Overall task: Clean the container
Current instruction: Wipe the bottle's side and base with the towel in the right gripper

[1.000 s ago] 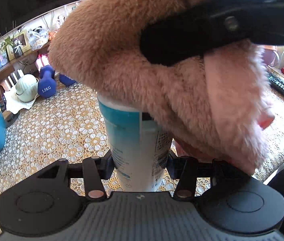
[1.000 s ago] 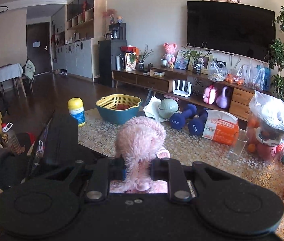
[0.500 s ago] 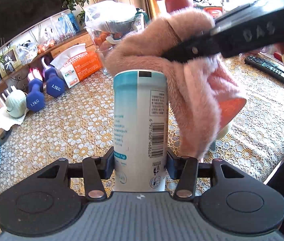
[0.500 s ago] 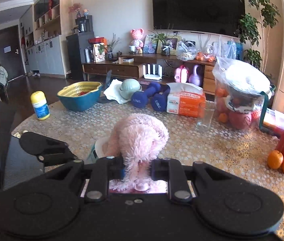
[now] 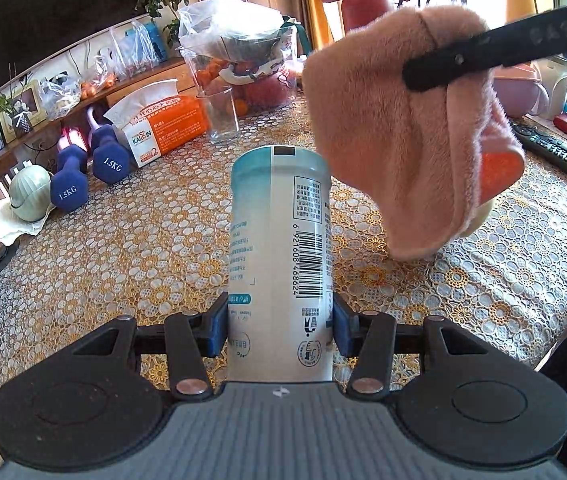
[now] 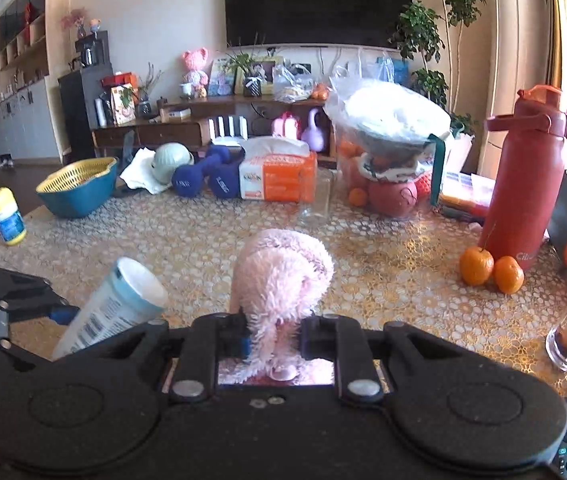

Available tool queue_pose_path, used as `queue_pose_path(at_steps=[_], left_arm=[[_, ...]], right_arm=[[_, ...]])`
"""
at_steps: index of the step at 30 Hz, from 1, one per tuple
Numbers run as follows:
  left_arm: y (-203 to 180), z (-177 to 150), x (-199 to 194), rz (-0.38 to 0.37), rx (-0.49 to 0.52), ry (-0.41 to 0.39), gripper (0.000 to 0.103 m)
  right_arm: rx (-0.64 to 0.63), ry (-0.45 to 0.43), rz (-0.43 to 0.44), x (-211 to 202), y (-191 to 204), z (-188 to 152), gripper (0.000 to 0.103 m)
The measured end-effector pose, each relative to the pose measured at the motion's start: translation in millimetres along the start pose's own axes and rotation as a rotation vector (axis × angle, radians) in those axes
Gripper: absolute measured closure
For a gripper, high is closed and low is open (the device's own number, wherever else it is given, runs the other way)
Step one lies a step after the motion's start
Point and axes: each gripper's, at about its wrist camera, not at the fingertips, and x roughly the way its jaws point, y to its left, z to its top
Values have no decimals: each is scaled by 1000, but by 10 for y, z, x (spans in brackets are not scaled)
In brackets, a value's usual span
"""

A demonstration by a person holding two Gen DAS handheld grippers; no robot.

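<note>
A white and teal cylindrical container (image 5: 279, 248) with a barcode stands between the blue pads of my left gripper (image 5: 280, 326), which is shut on its lower part. In the right wrist view the same container (image 6: 113, 306) leans at the lower left, its white top showing. My right gripper (image 6: 273, 338) is shut on a fluffy pink cloth (image 6: 279, 276). In the left wrist view that pink cloth (image 5: 399, 132) hangs to the right of the container's top, apart from it, with its lower tip over the tablecloth.
A lace tablecloth (image 5: 123, 240) covers the table. On it stand a glass (image 5: 223, 114), a tissue box (image 5: 163, 122), blue dumbbells (image 5: 87, 168), a bagged fruit bowl (image 6: 387, 148), a red bottle (image 6: 523, 176), two oranges (image 6: 491, 268), a teal basket (image 6: 79, 186) and a remote (image 5: 547, 146).
The pink cloth, first draped over the container's top, has moved off to the right and down. The container's top now shows bare. My left gripper has kept its hold.
</note>
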Motion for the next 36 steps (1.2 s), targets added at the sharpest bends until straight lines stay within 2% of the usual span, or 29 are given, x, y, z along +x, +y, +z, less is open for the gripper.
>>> queue_pose_path(at_steps=[4, 7, 11, 14, 21, 36], left_arm=[[-3, 0, 40, 6, -6, -1, 53], [-20, -7, 32, 9, -3, -11, 53], [-33, -46, -26, -2, -4, -27, 53], [-65, -84, -71, -16, 17, -46, 53], [-127, -114, 5, -27, 37, -24, 54], [-139, -210, 81, -55, 27, 9, 54]], right_arm=[[-1, -64, 122, -263, 144, 138, 84], [7, -69, 242, -304, 304, 209, 84], [-8, -1, 351, -130, 541, 180, 84], [-1, 57, 391, 41, 654, 92, 84], [-76, 102, 334, 199, 765, -33, 84], [-76, 130, 164, 457, 529, -178, 84]])
